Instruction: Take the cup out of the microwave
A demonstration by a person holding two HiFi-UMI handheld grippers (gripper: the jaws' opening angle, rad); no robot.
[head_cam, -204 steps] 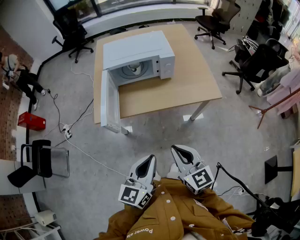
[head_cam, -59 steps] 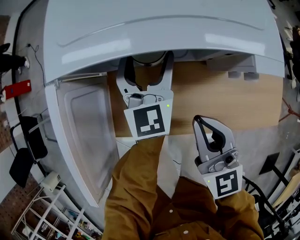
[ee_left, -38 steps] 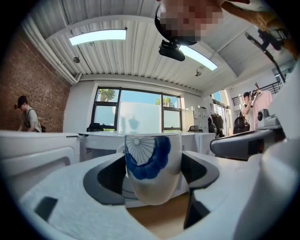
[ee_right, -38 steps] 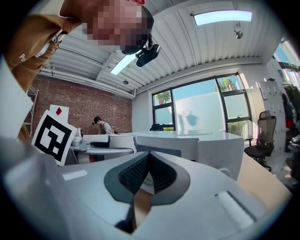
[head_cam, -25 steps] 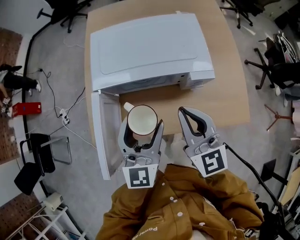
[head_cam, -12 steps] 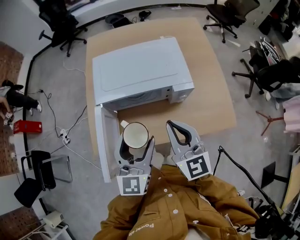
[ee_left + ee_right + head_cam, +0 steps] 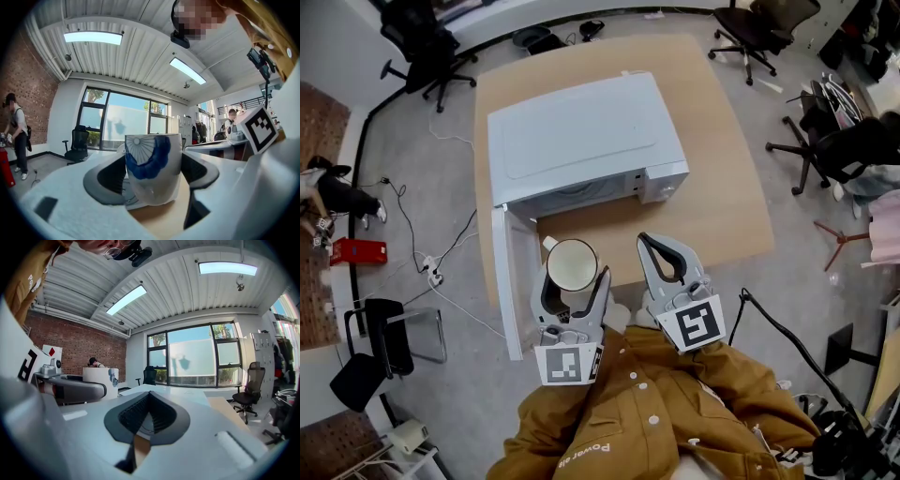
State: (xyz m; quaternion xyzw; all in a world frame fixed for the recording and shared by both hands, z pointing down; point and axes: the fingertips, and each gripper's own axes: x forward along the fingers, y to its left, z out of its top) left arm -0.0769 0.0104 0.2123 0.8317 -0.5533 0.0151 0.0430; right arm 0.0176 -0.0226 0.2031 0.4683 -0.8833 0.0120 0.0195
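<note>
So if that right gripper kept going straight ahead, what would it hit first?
Probably the microwave, whose front right end lies ahead of the right gripper. Its own view looks across the top, though, so it might pass over.

Wood-top counter [image 7: 724, 202], one unit on it.
White microwave [image 7: 577, 141] sits flat on the counter's left half, with its back toward the far edge and its front facing the near edge. Its left side runs close along the left edge. The door [image 7: 512, 281] is swung open at the near-left corner and sticks out past the near edge. The right half and the strip in front of the microwave show plain wood.
</note>
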